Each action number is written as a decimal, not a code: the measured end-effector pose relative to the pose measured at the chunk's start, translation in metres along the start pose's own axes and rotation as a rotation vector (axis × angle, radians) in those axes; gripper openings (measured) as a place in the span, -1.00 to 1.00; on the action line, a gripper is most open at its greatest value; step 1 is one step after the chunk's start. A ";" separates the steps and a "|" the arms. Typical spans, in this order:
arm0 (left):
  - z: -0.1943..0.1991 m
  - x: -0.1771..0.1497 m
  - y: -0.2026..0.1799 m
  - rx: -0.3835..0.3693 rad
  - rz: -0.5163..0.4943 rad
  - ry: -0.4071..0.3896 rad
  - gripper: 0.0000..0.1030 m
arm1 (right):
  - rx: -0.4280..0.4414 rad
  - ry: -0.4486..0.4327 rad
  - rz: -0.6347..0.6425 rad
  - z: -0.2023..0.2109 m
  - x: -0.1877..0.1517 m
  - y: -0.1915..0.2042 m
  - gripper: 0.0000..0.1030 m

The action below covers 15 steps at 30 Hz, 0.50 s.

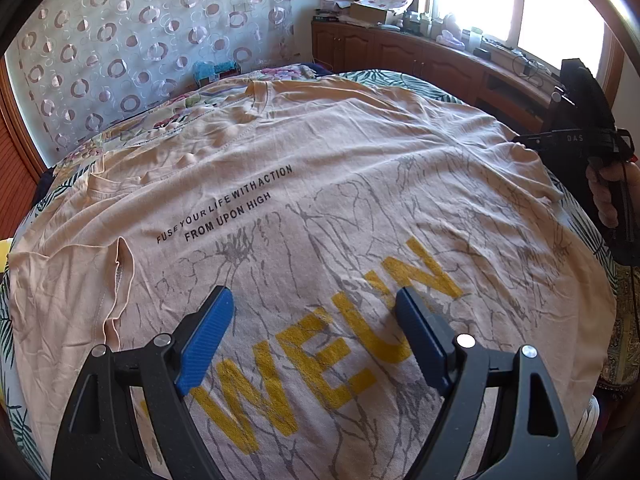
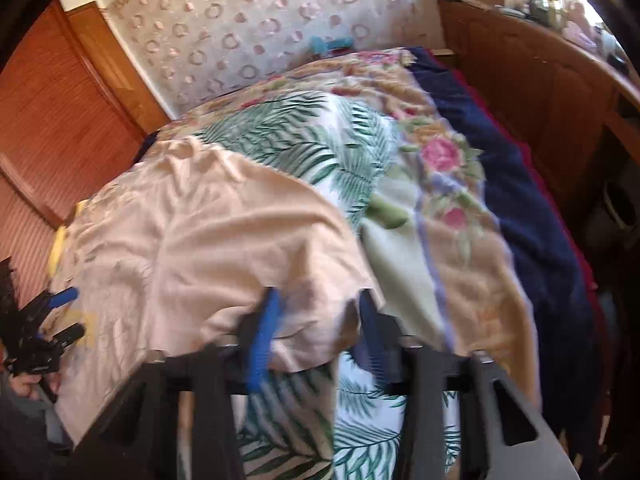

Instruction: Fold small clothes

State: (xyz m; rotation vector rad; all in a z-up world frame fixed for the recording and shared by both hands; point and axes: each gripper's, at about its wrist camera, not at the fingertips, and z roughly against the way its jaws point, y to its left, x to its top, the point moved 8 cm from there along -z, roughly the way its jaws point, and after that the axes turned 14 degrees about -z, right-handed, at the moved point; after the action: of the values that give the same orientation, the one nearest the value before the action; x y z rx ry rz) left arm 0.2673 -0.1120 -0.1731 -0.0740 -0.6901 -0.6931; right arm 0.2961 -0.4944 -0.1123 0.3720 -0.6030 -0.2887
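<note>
The left claw [image 1: 314,296] stands spread wide, its blue ribbed pads apart and clear of the cloth, hovering over the yellow lettering on the T-shirt [image 1: 320,184] and angled steeply down. The right claw [image 2: 320,300] is blurred in its own view; its pads stand fairly close with the shirt's edge [image 2: 312,320] bunched between them, but whether they actually press on the cloth I cannot tell. In the left wrist view that right claw [image 1: 520,142] meets the shirt's far right edge, a hand [image 1: 606,188] wrapped round its black handle. The T-shirt is pale peach knit, lightly wrinkled, printed with grey crack lines and black text, spread flat across the bed [image 2: 440,184], on a bedcover patterned with green fronds and pink flowers.
</note>
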 end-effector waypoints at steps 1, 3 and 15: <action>0.000 0.000 0.000 0.000 0.000 0.000 0.63 | -0.027 -0.009 0.021 0.002 0.001 0.001 -0.67; 0.000 0.000 0.000 0.000 0.000 0.000 0.63 | -0.064 -0.029 0.050 0.006 0.003 0.001 -0.81; 0.000 0.000 0.000 0.000 0.000 0.000 0.63 | 0.037 -0.142 0.143 0.045 0.007 0.070 -0.91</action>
State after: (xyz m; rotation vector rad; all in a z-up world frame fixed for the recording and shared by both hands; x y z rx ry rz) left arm 0.2673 -0.1122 -0.1730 -0.0735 -0.6900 -0.6930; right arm 0.2858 -0.4455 -0.0449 0.3440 -0.7712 -0.1675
